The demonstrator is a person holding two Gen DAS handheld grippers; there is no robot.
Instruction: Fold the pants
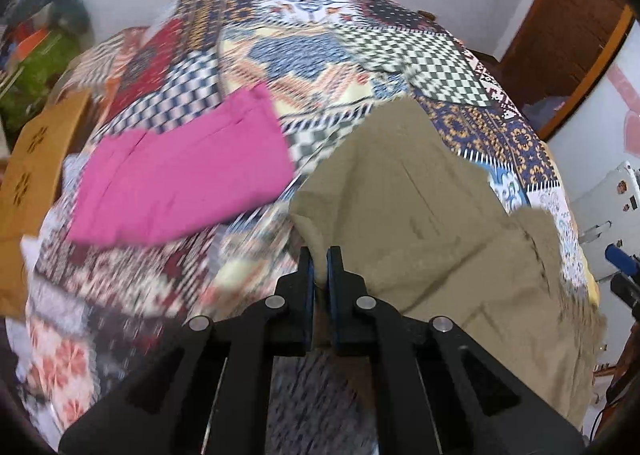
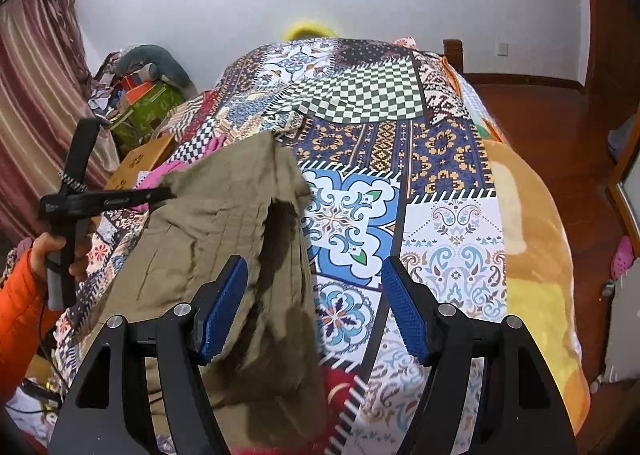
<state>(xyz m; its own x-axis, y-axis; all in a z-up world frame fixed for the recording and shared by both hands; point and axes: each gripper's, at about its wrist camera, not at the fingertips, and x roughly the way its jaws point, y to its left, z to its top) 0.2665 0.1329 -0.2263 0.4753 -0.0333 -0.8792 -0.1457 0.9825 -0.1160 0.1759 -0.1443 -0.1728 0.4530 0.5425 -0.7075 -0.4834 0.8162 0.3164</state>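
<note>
Both differ — left gripper [image 1: 319,255] jaws clamped on khaki pants [image 1: 432,215]; right gripper [image 2: 314,271] jaws wide apart.

The pants [image 1: 420,215] lie on the bed [image 1: 360,55], a folded garment [image 1: 180,175] to their left.

My left claw [image 1: 318,255] has its fingers pressed almost together, and my left hand [image 2: 60,251] grips its handle. My right claw [image 2: 314,271] stands wide apart.
</note>
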